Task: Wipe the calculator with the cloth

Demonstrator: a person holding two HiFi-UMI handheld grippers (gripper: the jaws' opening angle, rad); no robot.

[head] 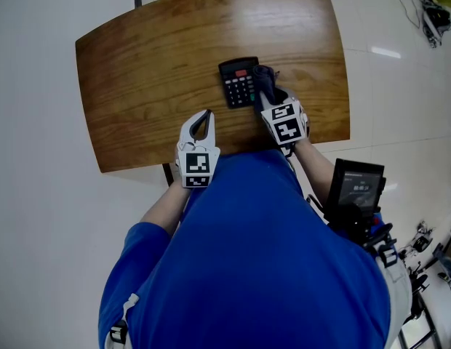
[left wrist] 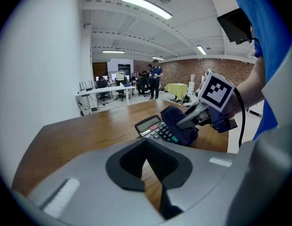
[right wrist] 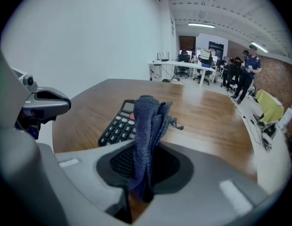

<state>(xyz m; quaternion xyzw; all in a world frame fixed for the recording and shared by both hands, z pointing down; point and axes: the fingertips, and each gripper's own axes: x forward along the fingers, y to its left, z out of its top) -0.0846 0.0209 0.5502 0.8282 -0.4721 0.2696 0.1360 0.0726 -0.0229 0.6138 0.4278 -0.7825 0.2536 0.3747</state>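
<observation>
Right gripper view shows cloth (right wrist: 147, 121) pinched in right tongs (right wrist: 142, 192) above calculator (right wrist: 118, 126); left tongs (left wrist: 152, 180) closed, empty

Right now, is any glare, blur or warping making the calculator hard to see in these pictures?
Head view: sharp, with a pale sheen on the table beyond the calculator, keys distinct. Left gripper view: fisheye bending, dark corners, calculator clear. Right gripper view: same warping; the cloth hides some keys.
</observation>
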